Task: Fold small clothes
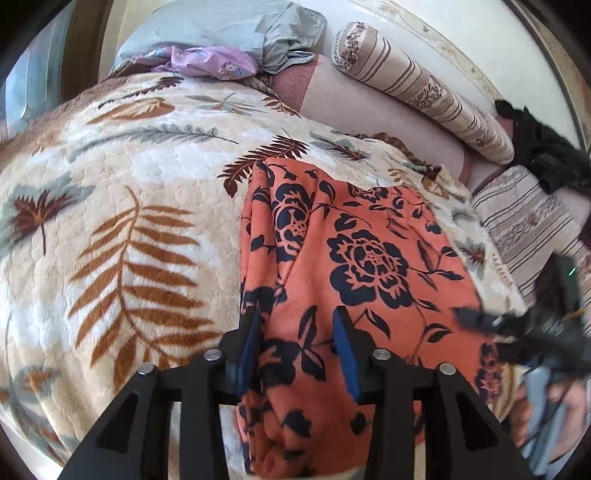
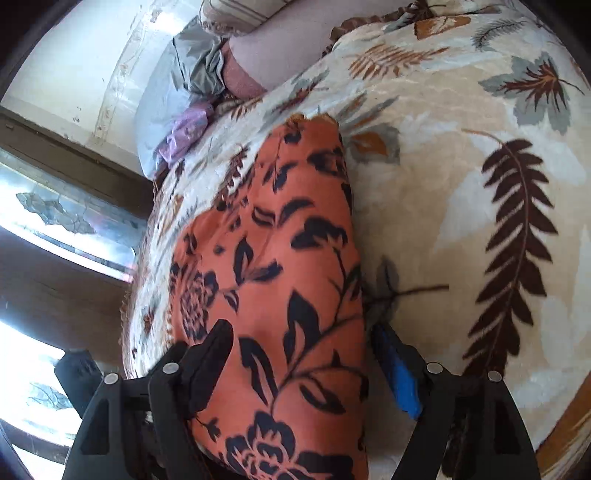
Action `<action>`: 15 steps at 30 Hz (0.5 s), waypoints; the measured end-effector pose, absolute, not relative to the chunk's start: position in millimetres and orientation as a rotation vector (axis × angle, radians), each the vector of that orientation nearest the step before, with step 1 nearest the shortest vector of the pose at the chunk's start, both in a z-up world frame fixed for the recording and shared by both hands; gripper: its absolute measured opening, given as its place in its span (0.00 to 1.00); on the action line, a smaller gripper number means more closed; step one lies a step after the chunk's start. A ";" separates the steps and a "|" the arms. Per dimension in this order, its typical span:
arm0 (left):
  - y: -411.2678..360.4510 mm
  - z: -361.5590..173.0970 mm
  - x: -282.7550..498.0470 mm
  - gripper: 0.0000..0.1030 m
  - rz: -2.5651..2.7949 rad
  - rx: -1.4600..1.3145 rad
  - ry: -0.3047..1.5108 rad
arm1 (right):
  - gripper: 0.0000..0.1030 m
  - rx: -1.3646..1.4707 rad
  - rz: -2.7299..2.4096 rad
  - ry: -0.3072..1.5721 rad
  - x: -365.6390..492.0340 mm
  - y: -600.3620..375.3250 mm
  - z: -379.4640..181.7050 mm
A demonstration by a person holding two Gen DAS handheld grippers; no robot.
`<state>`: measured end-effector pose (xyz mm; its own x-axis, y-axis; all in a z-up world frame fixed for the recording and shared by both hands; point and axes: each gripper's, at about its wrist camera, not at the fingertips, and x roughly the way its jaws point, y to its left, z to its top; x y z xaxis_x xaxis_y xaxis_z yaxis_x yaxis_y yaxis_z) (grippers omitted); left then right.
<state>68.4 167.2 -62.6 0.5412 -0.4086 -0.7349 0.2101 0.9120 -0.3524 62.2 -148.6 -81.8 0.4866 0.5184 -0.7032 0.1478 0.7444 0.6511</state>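
A: Orange floral garment [image 1: 354,258] spread flat on leaf-print fleece blanket [image 1: 122,177], folded edge along its left side.
B: Left gripper [image 1: 300,343]: jaws parted, straddling near edge of cloth, nothing pinched.
A: Right gripper [image 2: 303,354]: likewise spread wide, one finger over cloth, blue pad [image 2: 400,376] on blanket beside it.

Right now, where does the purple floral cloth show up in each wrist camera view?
Left wrist view: the purple floral cloth lies at top centre-left, beyond the leaf-print blanket, against the grey-blue pillow.
Right wrist view: the purple floral cloth sits upper left, at the blanket's far edge.
Shared landmark: the orange floral garment, in front of both grippers.
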 end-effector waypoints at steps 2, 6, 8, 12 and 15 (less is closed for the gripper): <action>171.6 -69.2 62.2 0.39 -0.363 -0.277 1.010 | 0.78 0.726 0.261 1.022 55.2 -148.9 -83.7; 183.2 -66.3 50.9 0.24 -0.377 -0.359 1.083 | 0.77 0.709 0.272 1.028 55.0 -149.0 -84.4; 189.3 -58.0 52.5 0.26 -0.384 -0.395 1.092 | 0.77 0.739 0.283 1.034 56.7 -153.0 -86.1; 189.7 -31.0 74.2 0.66 -0.405 -0.393 1.001 | 0.77 0.796 0.303 1.025 57.3 -162.4 -88.4; 177.0 -34.6 113.6 0.67 -0.430 -0.359 1.026 | 0.77 0.825 0.310 1.012 58.7 -167.0 -89.3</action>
<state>113.6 177.0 -34.6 0.4488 -0.5029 -0.7387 0.1745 0.8600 -0.4795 58.7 -167.0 -89.3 0.5187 0.5836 -0.6248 0.1334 0.6666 0.7334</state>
